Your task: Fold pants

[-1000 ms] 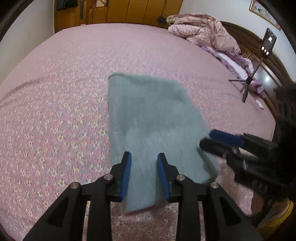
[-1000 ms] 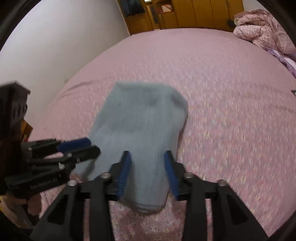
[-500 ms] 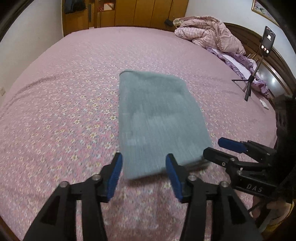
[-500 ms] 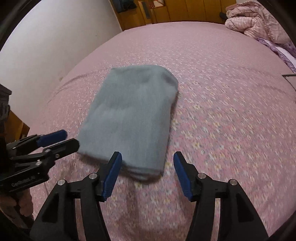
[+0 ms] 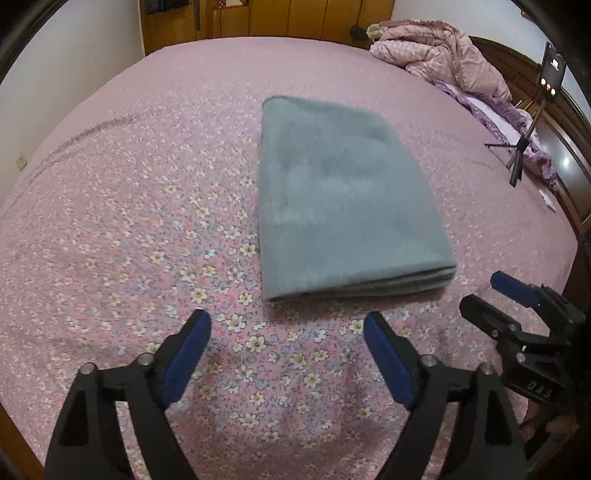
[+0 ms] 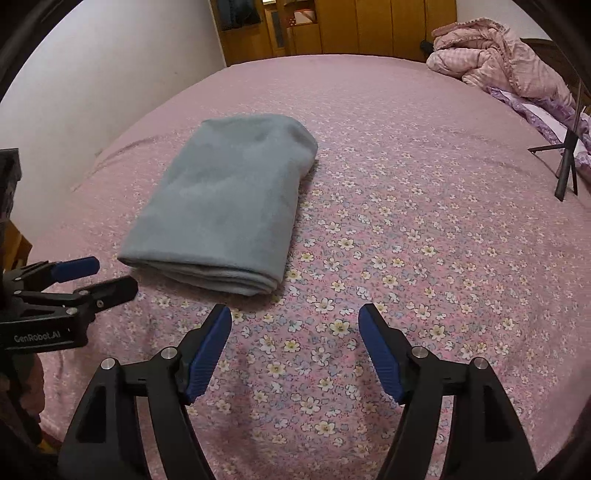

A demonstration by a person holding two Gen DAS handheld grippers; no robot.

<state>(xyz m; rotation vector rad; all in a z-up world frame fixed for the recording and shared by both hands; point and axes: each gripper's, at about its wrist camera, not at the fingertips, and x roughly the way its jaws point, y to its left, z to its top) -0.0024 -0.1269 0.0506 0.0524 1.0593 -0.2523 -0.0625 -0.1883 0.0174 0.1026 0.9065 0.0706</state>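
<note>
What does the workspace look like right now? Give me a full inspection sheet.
Surface: pink floral bedspread, mostly smooth, a few creases.
Job's things: grey-blue fabric pants, folded into a flat layered rectangle, lying free.
Clutter: crumpled pink quilt at the far corner; black tripod with phone.
Grippers: left gripper and right gripper both have jaws open, empty, short of the pants.
Cables: nothing seen.
Surroundings: wooden wardrobe, white wall, dark wooden headboard.

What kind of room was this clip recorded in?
Most likely a home bedroom. The folded pants lie on a wide bed with a pink floral sheet, a rumpled pink quilt is piled near the dark wooden headboard, and wooden wardrobes line the far wall.
</note>
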